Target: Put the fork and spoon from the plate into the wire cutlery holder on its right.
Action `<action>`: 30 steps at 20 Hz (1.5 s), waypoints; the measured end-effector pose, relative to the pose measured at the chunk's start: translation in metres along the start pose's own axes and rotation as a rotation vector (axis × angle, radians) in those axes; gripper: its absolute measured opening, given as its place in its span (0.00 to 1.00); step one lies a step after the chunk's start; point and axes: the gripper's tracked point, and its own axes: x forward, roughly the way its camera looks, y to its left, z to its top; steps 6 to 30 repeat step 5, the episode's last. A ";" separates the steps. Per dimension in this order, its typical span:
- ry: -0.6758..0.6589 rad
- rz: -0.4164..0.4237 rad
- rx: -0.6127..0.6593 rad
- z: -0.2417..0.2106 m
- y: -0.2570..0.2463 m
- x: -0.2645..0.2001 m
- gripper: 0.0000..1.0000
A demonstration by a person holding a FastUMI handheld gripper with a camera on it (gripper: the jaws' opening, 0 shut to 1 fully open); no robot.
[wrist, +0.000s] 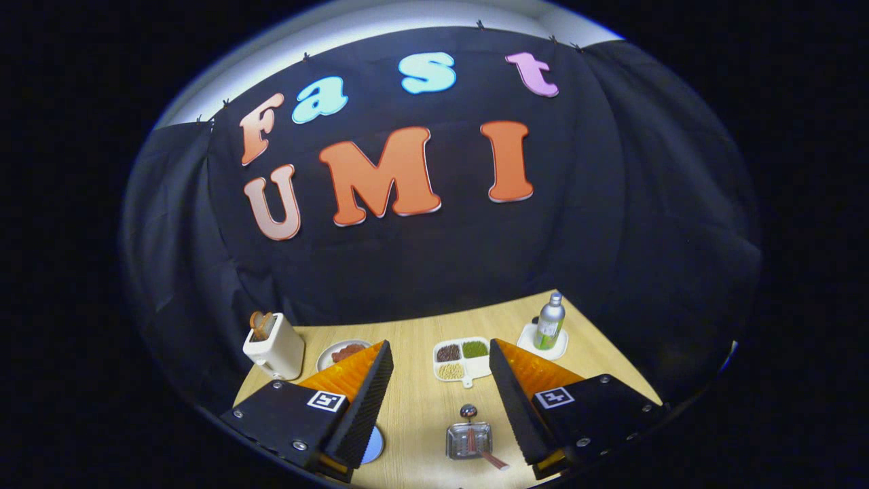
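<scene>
- Toaster stands at the table's far left, about ten o'clock from the fingers
- Small plate of reddish food just right of it, partly behind the left finger
- Blue plate peeks out beside the left finger's base, at about seven o'clock; fork and spoon cannot be made out on it
- Gripper is wide open, holding nothing
- Wire cutlery holder sits between the fingers, nearer the right one, at six o'clock, with a red-handled utensil in it
- Divided dish of beans at twelve o'clock
- Bottle on a white coaster, two o'clock
</scene>
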 end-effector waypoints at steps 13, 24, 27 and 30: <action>-0.205 0.017 -0.067 0.045 0.016 -0.020 0.92; -0.205 0.017 -0.067 0.045 0.016 -0.020 0.92; -0.205 0.017 -0.067 0.045 0.016 -0.020 0.92; -0.205 0.017 -0.067 0.045 0.016 -0.020 0.92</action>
